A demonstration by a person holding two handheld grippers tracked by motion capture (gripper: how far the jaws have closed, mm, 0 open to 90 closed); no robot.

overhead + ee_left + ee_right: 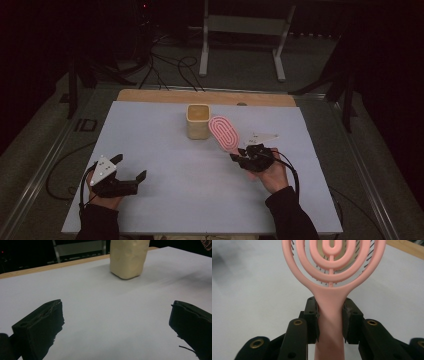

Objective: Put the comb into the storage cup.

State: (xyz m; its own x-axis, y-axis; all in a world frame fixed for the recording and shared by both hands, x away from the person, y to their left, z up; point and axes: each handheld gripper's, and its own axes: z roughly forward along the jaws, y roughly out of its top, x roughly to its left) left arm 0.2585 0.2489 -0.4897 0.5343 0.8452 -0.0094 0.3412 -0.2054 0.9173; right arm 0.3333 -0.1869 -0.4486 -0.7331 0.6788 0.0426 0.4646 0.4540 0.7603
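hairbrush [329, 312], pink and looped, sits by its handle between the jaws of your right gripper [330, 315]; in the right gripper view both pads press against the sides of the handle, so the tongs are pinching it firmly, with the brush head of concentric rings rising straight ahead and dark bristles showing through the gaps. in the high view your right gripper [239, 153] is at the right of the white table [165, 200], your hand [272, 175] under it and a dark sleeve [290, 215] coming in from the bottom edge, and the hairbrush [224, 132] slants away from you, up and toward the left, its head held above the table surface. your left gripper [131, 167] rests low at the near left, well apart from the brush, and the left gripper view shows its two black jaws spread wide with only bare table between them. farther out, near the middle of the table, a cream-coloured cup [198, 121] stands upright; the head of the brush is just beside its right side, and you cannot tell from here whether they touch. the same cup [128, 257] shows ahead of your left gripper. beyond the white sheet a wooden edge [205, 96] of the table runs along the far side, and behind it cables [170, 70] lie on the dark floor by a pale metal frame [245, 35].
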